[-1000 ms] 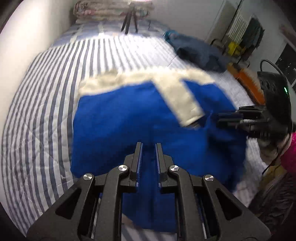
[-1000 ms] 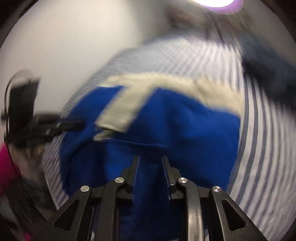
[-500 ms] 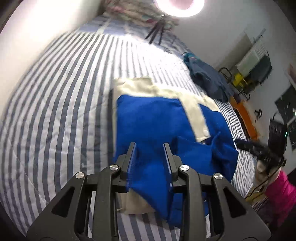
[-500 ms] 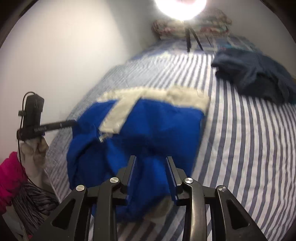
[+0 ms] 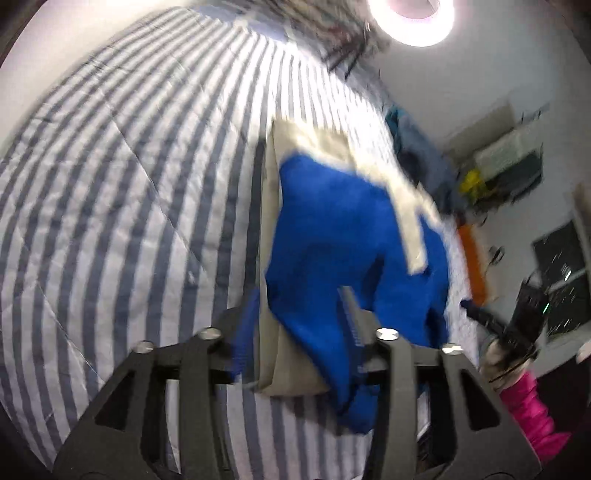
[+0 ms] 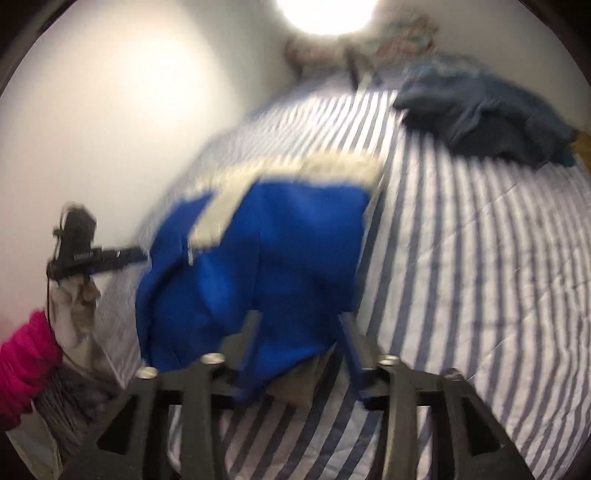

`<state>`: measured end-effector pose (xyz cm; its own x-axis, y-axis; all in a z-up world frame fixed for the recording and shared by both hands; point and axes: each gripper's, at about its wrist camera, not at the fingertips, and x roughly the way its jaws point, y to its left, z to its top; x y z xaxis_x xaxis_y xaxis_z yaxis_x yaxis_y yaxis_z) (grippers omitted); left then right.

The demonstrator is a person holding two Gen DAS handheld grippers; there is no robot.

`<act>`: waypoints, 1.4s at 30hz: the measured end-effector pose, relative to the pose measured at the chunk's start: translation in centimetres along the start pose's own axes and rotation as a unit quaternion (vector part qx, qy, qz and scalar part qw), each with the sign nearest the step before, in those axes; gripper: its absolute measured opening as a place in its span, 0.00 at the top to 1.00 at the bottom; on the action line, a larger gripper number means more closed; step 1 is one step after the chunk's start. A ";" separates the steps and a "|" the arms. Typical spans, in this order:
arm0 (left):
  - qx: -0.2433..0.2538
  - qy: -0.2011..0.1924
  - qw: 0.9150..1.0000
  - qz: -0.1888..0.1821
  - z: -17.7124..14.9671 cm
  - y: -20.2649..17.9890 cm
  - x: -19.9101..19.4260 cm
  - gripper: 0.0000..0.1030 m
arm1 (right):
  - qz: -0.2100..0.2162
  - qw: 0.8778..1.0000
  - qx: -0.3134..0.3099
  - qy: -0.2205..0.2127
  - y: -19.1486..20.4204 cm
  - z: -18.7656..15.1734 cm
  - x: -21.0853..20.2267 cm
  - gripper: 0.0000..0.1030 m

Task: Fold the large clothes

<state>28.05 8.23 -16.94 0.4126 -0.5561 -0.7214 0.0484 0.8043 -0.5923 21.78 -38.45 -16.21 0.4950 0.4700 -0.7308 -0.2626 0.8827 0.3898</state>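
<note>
A blue garment with cream trim [image 5: 332,236] lies in a loose fold on the striped bed; it also shows in the right wrist view [image 6: 280,251]. My left gripper [image 5: 299,325] is open, its jaws wide apart above the garment's near edge, holding nothing. My right gripper [image 6: 299,339] is open too, jaws spread over the near blue edge and a cream corner. Each gripper appears small in the other's view, the right one [image 5: 480,315] and the left one [image 6: 107,256], both at the garment's side edge. Both views are motion-blurred.
The striped blue-and-white quilt [image 5: 129,192] covers the bed. A dark blue garment [image 6: 487,110] lies heaped at the far side. A ring light on a tripod [image 5: 413,18] stands at the head. A white wall [image 6: 110,110] runs along one side.
Both grippers, shut on the blue cloth a second ago, have opened wide and let it go. The garment has dropped into a narrower fold on the bed. Both cameras have tilted upward.
</note>
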 end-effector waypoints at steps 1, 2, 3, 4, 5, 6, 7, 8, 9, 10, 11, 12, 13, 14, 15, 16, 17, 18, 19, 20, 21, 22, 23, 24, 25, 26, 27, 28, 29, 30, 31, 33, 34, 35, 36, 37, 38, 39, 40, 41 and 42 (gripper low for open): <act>-0.014 -0.008 1.000 -0.008 0.5 0.5 -0.4 0.40 | -0.002 1.000 0.007 -0.023 -0.3 0.0 -0.6 0.30; -0.035 -0.016 0.999 -0.021 1.1 1.1 -0.7 0.39 | -0.002 0.999 0.013 -0.034 -0.7 0.2 -0.8 0.22; -0.051 -0.016 0.998 -0.032 1.6 1.6 -0.7 0.39 | 0.001 0.999 0.021 -0.041 -1.2 0.3 -0.7 0.16; -0.068 -0.014 0.997 -0.046 2.0 2.1 -0.8 0.39 | 0.007 0.999 0.030 -0.038 -1.7 0.5 -0.4 0.15; -0.088 -0.011 0.994 -0.063 2.3 2.8 -0.5 0.39 | 0.014 0.999 0.037 -0.029 -2.1 0.6 0.0 0.15; -0.105 -0.005 0.991 -0.077 2.6 3.4 -0.2 0.39 | 0.024 0.999 0.046 -0.017 -2.6 0.8 0.6 0.15; -0.120 -0.001 0.989 -0.085 2.8 4.1 0.2 0.39 | 0.031 0.998 0.053 -0.007 -3.0 0.9 1.1 0.15; -0.129 0.001 0.988 -0.088 2.9 4.8 0.3 0.39 | 0.033 0.998 0.057 0.000 -3.0 1.0 1.6 0.15; -0.139 0.005 0.986 -0.091 3.1 5.4 0.6 0.39 | 0.037 0.997 0.063 0.008 -3.4 1.1 2.1 0.15; -0.146 0.010 0.985 -0.095 3.2 5.9 0.8 0.39 | 0.044 0.996 0.069 0.014 -3.9 1.1 2.5 0.15; -0.155 0.015 0.982 -0.103 3.4 6.3 1.2 0.39 | 0.052 0.995 0.077 0.019 -4.4 1.2 2.9 0.15; -0.163 0.020 0.980 -0.111 3.4 7.1 1.3 0.39 | 0.064 0.994 0.089 0.025 -4.9 1.3 3.4 0.15; -0.168 0.024 0.978 -0.119 3.6 7.3 1.7 0.39 | 0.071 0.992 0.098 0.030 -5.2 1.7 3.8 0.15; -0.168 0.029 0.978 -0.123 3.6 7.3 1.9 0.39 | 0.079 0.990 0.112 0.037 -5.8 1.8 4.5 0.15; -0.162 0.038 0.978 -0.124 3.8 7.2 2.4 0.39 | 0.085 0.988 0.123 0.042 -6.3 1.9 5.2 0.15; -0.157 0.045 0.979 -0.124 3.7 7.2 2.7 0.39 | 0.090 0.986 0.132 0.045 -6.5 1.6 5.5 0.16; -0.152 0.050 0.979 -0.124 3.7 7.0 3.2 0.39 | 0.097 0.984 0.143 0.051 -7.0 1.6 6.2 0.16; -0.147 0.056 0.980 -0.123 3.9 6.6 4.0 0.39 | 0.104 0.981 0.152 0.056 -7.2 1.7 6.8 0.17; -0.144 0.060 0.980 -0.123 3.9 6.4 4.4 0.39 | 0.110 0.979 0.158 0.060 -7.4 1.7 7.4 0.18; -0.142 0.065 0.980 -0.123 4.0 6.1 4.9 0.39 | 0.113 0.979 0.160 0.061 -7.3 1.9 7.5 0.18; -0.138 0.072 0.981 -0.118 4.1 6.0 5.4 0.39 | 0.118 0.978 0.159 0.060 -7.3 2.0 7.8 0.18; -0.137 0.074 0.981 -0.117 4.0 5.5 5.5 0.39 | 0.123 0.978 0.158 0.060 -7.2 2.2 8.1 0.18; -0.136 0.078 0.980 -0.120 4.1 5.4 5.9 0.39 | 0.128 0.978 0.157 0.060 -7.1 2.4 8.3 0.19; -0.135 0.081 0.980 -0.122 4.2 5.2 6.2 0.39 | 0.132 0.977 0.156 0.061 -7.0 2.5 8.5 0.20; -0.133 0.082 0.980 -0.123 4.3 4.9 6.5 0.39 | 0.138 0.976 0.157 0.062 -7.0 2.7 8.9 0.21; -0.129 0.085 0.980 -0.123 4.4 4.5 6.8 0.39 | 0.143 0.975 0.160 0.061 -7.0 2.8 9.2 0.21; -0.125 0.086 0.981 -0.122 4.5 4.3 7.0 0.39 | 0.147 0.974 0.163 0.059 -7.0 3.0 9.4 0.21; -0.119 0.087 0.982 -0.120 4.6 4.0 7.1 0.39 | 0.152 0.973 0.166 0.057 -6.9 3.1 9.7 0.22; -0.113 0.088 0.983 -0.116 4.7 3.6 7.3 0.39 | 0.157 0.971 0.169 0.056 -6.9 3.2 9.8 0.23; -0.109 0.088 0.983 -0.114 4.8 3.4 7.4 0.39 | 0.161 0.970 0.172 0.056 -6.7 3.3 10.2 0.23; -0.104 0.088 0.984 -0.112 4.8 3.2 7.6 0.39 | 0.163 0.970 0.171 0.056 -6.7 3.5 10.5 0.24; -0.096 0.088 0.986 -0.106 5.1 2.5 8.1 0.39 | 0.164 0.971 0.162 0.059 -5.8 4.1 11.2 0.27; -0.093 0.087 0.986 -0.104 5.0 2.3 8.1 0.39 | 0.162 0.972 0.155 0.063 -5.3 4.3 11.5 0.27; -0.091 0.087 0.987 -0.101 5.0 2.2 8.2 0.42 | 0.159 0.974 0.148 0.064 -4.7 4.4 11.6 0.28; -0.087 0.087 0.988 -0.095 5.0 2.1 8.2 0.44 | 0.155 0.975 0.143 0.066 -4.3 4.3 11.6 0.33; -0.084 0.086 0.989 -0.089 4.9 1.8 8.1 0.47 | 0.147 0.977 0.138 0.068 -3.7 4.0 11.1 0.37; -0.081 0.084 0.989 -0.085 4.9 1.6 8.2 0.51 | 0.140 0.978 0.135 0.070 -3.5 3.8 10.9 0.44; -0.076 0.082 0.991 -0.079 4.8 1.3 8.1 0.53 | 0.134 0.979 0.134 0.070 -3.3 3.8 10.9 0.49; -0.063 0.079 0.993 -0.068 4.8 0.7 8.0 0.55 | 0.128 0.981 0.131 0.070 -3.0 3.8 10.7 0.51; -0.048 0.076 0.994 -0.056 4.8 0.0 8.0 0.58 | 0.123 0.982 0.127 0.070 -2.6 3.8 10.6 0.55; -0.035 0.075 0.996 -0.044 4.9 -0.8 8.1 0.58 | 0.115 0.984 0.119 0.069 -2.1 3.9 10.4 0.59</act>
<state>35.86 4.08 -20.56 0.2680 -0.6532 -0.7082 0.0128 0.7375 -0.6753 30.71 -35.42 -22.45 0.3237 0.6669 -0.6712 -0.1440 0.7358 0.6617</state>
